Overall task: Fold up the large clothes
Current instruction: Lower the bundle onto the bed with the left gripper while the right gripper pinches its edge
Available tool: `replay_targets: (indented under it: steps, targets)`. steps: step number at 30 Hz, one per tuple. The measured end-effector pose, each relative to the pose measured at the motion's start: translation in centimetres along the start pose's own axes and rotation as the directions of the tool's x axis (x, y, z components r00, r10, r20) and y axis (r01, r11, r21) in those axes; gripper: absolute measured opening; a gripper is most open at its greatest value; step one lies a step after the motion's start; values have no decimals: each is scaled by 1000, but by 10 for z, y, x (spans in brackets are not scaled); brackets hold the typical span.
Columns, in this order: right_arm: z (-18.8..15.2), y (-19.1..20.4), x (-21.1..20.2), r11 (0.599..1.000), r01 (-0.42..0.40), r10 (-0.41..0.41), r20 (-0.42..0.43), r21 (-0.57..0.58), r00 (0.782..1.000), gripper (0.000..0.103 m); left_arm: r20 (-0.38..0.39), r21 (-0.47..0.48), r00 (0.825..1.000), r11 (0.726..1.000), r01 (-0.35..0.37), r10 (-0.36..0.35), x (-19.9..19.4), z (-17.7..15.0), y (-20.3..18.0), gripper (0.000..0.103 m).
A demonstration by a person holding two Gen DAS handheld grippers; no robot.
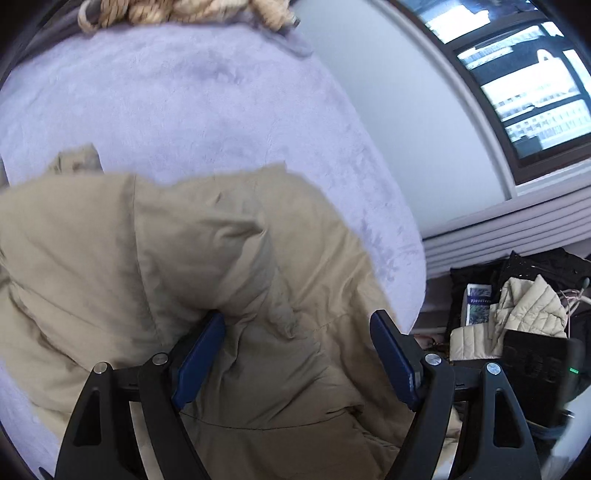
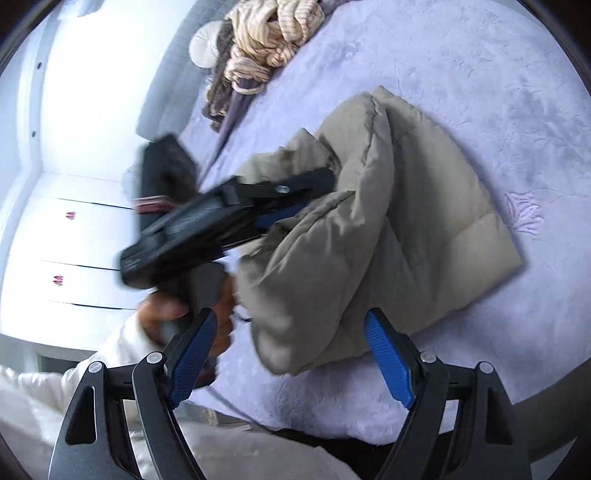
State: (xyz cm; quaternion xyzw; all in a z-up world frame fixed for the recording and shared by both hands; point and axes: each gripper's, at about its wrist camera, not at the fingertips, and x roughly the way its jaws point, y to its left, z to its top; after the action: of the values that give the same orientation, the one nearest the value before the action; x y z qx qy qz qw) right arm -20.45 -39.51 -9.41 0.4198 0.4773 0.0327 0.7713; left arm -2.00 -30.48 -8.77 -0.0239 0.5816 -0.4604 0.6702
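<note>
Blue-padded fingers (image 1: pixel 201 354) of the left gripper (image 1: pixel 299 350) stand spread just over the tan puffer jacket (image 1: pixel 184 258), pinching nothing. Right gripper (image 2: pixel 291 354) is spread too, empty, near the jacket's edge. Partly folded, the jacket lies on the lavender bed (image 2: pixel 480 92), with a rumpled knit blanket (image 2: pixel 273 33) at the far end.

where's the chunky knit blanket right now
In the right wrist view the knit blanket is bunched at the bed's far end, beyond the beige puffer jacket.
</note>
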Motion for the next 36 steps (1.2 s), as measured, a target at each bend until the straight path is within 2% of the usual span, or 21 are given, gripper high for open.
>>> replay_targets:
  steps: [2, 3, 4, 7, 9, 11, 12, 14, 16, 18, 20, 23, 26, 29, 33, 35, 36]
  targets:
    - [16, 9, 16, 996, 84, -84, 8, -5, 996, 70, 96, 28, 994, 998, -47, 45, -33, -3, 9, 81]
    - [18, 12, 21, 991, 129, -128, 8, -30, 992, 35, 146, 30, 986, 996, -89, 84, -49, -3, 16, 81]
    - [20, 15, 25, 981, 184, -184, 7, -66, 983, 20, 192, 18, 972, 990, -139, 134, -62, -3, 26, 81]
    - [21, 31, 25, 945, 279, -274, 53, -173, 960, 12, 248, -53, 925, 958, -283, 287, -82, 0, 69, 81]
    - [21, 39, 19, 915, 332, -318, 96, -230, 943, 11, 226, -119, 906, 934, -338, 357, -79, 2, 101, 81]
    - [18, 38, 12, 897, 372, -352, 124, -238, 928, 11, 212, -175, 915, 935, -309, 343, -74, 3, 125, 81]
    - [18, 35, 9, 893, 386, -364, 131, -234, 922, 10, 215, -179, 914, 934, -309, 344, -69, 5, 125, 81]
    - [16, 29, 5, 877, 422, -399, 139, -232, 906, 10, 224, -144, 909, 934, -327, 352, -53, 9, 114, 81]
    - [14, 18, 2, 855, 466, -442, 149, -229, 884, 10, 231, -90, 911, 940, -330, 342, -32, 14, 96, 81]
    - [19, 6, 5, 853, 479, -459, 139, -206, 878, 10, 234, -33, 916, 944, -329, 327, -14, 19, 72, 81]
    - [21, -15, 4, 858, 485, -468, 129, -170, 874, 10, 231, 15, 912, 937, -350, 337, 5, 23, 51, 81]
    - [19, -44, 1, 860, 496, -483, 116, -124, 868, 10, 220, 33, 915, 935, -352, 337, 22, 29, 35, 81]
    - [20, -75, 12, 879, 471, -467, 64, -77, 882, 11, 210, 47, 919, 935, -351, 334, 34, 30, 28, 81]
    - [24, -88, 17, 897, 439, -439, 4, -58, 898, 12, 207, 71, 911, 923, -378, 357, 41, 27, 24, 81]
    - [35, -82, -19, 941, 334, -333, 15, -47, 943, 18, 199, 39, 913, 928, -371, 357, 39, 26, 38, 81]
    - [44, -72, -42, 956, 288, -285, 63, -53, 956, 30, 198, 23, 916, 933, -360, 349, 36, 26, 45, 81]
    - [51, -67, -51, 961, 269, -263, 89, -61, 961, 49, 199, 18, 918, 935, -353, 343, 35, 25, 47, 81]
